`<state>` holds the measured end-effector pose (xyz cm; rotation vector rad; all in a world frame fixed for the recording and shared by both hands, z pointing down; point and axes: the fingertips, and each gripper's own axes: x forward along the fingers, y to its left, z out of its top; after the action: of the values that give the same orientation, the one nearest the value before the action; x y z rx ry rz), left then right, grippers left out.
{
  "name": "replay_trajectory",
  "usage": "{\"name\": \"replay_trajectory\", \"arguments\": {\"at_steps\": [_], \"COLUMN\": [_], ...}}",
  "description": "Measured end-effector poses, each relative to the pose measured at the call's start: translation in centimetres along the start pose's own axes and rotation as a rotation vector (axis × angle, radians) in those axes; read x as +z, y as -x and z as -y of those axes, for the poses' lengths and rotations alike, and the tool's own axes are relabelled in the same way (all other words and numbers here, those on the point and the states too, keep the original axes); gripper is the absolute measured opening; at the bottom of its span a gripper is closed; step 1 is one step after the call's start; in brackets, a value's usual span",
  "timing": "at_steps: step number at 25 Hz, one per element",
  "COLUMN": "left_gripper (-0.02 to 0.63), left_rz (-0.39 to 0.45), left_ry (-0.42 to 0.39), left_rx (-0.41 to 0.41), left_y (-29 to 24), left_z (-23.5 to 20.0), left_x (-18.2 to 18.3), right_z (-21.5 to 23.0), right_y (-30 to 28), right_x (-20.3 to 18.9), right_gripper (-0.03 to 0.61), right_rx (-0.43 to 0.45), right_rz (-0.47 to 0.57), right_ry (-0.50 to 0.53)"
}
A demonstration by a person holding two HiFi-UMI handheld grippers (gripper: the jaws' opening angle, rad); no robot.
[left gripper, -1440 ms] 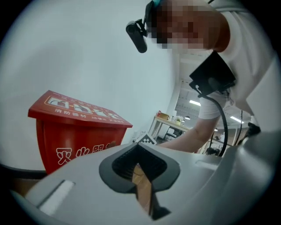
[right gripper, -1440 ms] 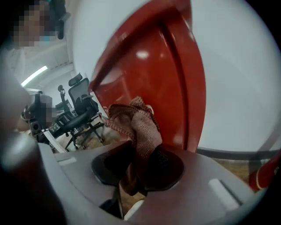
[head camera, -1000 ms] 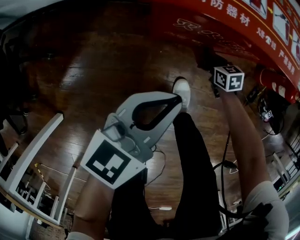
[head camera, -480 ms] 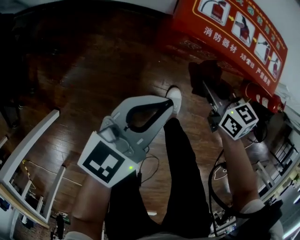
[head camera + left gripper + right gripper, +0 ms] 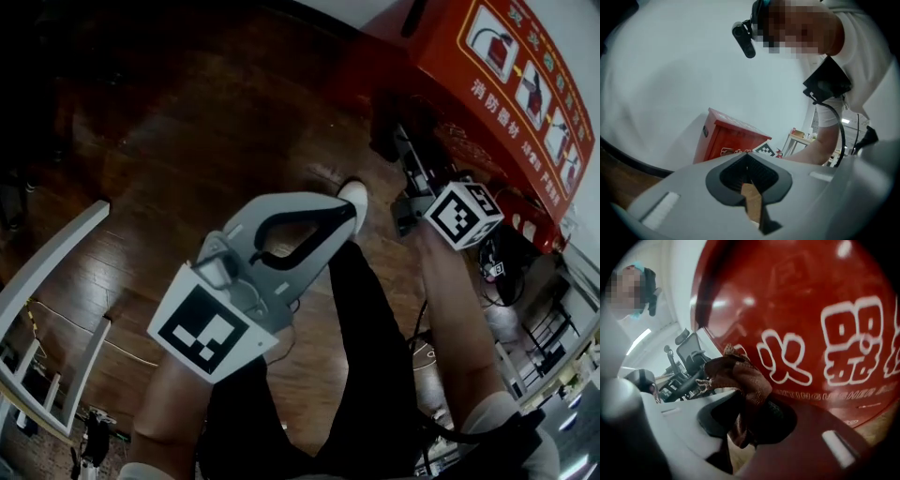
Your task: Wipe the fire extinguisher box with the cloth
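Note:
The red fire extinguisher box (image 5: 511,89) with white print stands at the upper right and fills the right gripper view (image 5: 820,333). My right gripper (image 5: 401,155) is shut on a brown cloth (image 5: 740,376), which bunches out past the jaws close against the box's front. In the head view the cloth (image 5: 386,131) shows as a dark lump at the box's lower front. My left gripper (image 5: 349,211) hangs over the wooden floor, away from the box, its jaws shut with nothing in them (image 5: 747,180). The box (image 5: 726,140) appears small beyond it.
A white shoe (image 5: 354,193) and a dark trouser leg lie below the left gripper. A white table frame (image 5: 47,272) stands at the left. A red extinguisher (image 5: 536,232) and cables sit right of the box. An office chair (image 5: 689,352) shows behind.
The head view has swung, so the red box sits farther to the upper right. The right gripper with the cloth stays by the box's front. The left gripper has barely moved.

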<state>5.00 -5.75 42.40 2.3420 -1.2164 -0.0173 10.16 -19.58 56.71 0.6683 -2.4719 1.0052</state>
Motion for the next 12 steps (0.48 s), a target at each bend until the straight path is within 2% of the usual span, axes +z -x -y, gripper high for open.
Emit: {"name": "replay_trajectory", "arguments": {"at_steps": [5,12], "left_gripper": [-0.002,-0.002], "left_rz": [0.012,0.055], "left_ry": [0.028,0.07], "left_rx": [0.047,0.097], "left_y": [0.7,2.3], "left_z": [-1.4,-3.0], "left_x": [-3.5,-5.3], "right_z": [5.5,11.4], "right_y": [-5.3,-10.5], "right_x": [-6.6,-13.2], "right_gripper": [0.097,0.097], "right_rx": [-0.089,-0.2], "right_rz": [-0.077,-0.259], "right_ry": [-0.048,-0.078]}}
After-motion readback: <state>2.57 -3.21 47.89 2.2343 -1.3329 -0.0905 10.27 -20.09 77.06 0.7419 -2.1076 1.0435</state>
